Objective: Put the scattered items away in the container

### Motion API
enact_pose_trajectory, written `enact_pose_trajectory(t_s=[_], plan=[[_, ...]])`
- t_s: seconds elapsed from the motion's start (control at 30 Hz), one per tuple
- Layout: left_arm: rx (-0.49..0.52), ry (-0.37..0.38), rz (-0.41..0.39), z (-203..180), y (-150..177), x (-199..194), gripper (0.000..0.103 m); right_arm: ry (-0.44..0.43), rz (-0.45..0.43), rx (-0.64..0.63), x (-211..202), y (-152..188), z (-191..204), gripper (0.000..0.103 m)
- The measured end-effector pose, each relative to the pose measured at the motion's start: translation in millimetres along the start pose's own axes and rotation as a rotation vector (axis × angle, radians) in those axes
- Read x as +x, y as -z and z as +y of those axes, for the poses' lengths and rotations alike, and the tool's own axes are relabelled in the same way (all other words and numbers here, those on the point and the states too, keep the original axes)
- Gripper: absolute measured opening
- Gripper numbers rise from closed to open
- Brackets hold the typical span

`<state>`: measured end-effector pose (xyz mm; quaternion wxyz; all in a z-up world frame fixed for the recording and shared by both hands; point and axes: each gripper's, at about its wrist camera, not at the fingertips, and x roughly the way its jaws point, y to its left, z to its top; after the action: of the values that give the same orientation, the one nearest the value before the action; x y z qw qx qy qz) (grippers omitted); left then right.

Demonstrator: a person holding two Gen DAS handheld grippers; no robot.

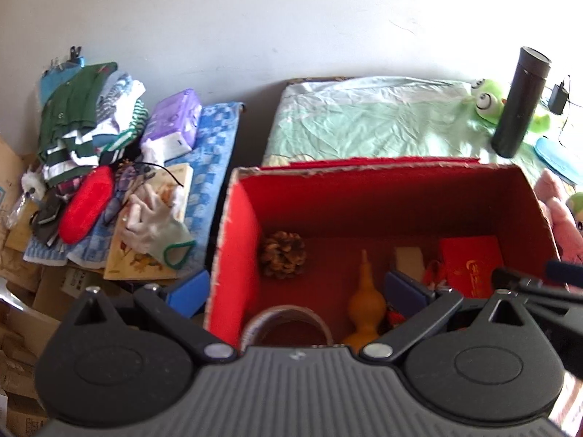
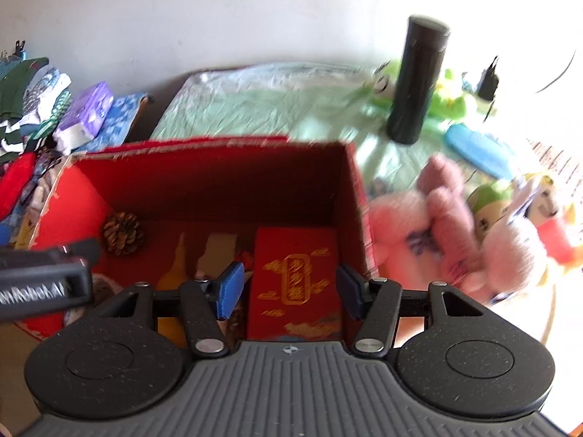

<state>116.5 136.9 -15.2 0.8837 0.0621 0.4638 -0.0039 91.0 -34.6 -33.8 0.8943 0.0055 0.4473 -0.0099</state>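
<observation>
1. Both grippers hover over the red box [image 1: 240, 240]; left gripper [image 1: 297, 287] and right gripper [image 2: 288, 287] have fingers spread, grasping nothing.
2. Pinecone [image 1: 282, 255], gourd [image 1: 366, 302] and envelope [image 2: 295, 276] lie inside, lower centre.
3. Likely between items: next needs reaching the pink plush [image 2: 430, 233] at right.
</observation>
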Motion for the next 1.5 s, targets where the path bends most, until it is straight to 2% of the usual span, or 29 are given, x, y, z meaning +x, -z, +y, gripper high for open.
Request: enact_pose_trajectory(t_s=[0.1,0.23,0.33,0.6,0.73,0.8,1.23,1.5], plan=[[-0.014,0.026,0.033,-2.8,3.3,7.8,0.102,0.017,-0.011,0.01,-1.4,0.2,-5.5,0.059],[-0.029,0.057,0.065,-5.6,10.4,15.7,0.102,-0.002,0.029,0.037,6.4,2.4,-8.9,0.059],[-0.034,0.058,0.084,-7.7,15.5,22.6,0.102,-0.012,0.056,0.048,11.2,5.8,-8.4,0.059],[-0.034,0.047,0.121,-8.1,25.6,39.1,0.102,-0.004,0.028,0.021,9.9,13.5,-1.0,0.062],[-0.051,0.048,0.138,-3.5,27.3,45.0,0.102,-0.035,0.076,0.046,19.1,16.2,-2.2,0.06],[-0.061,0.051,0.147,-1.2,27.7,47.6,0.102,-0.02,0.058,0.04,17.0,16.8,-0.2,0.059],[-0.045,0.022,0.146,-4.1,33.0,55.2,0.102,-0.018,0.061,0.02,18.5,16.5,1.2,0.059],[0.007,0.007,0.139,-15.4,41.2,59.0,0.102,-0.007,0.06,-0.013,19.7,18.8,5.2,0.062]])
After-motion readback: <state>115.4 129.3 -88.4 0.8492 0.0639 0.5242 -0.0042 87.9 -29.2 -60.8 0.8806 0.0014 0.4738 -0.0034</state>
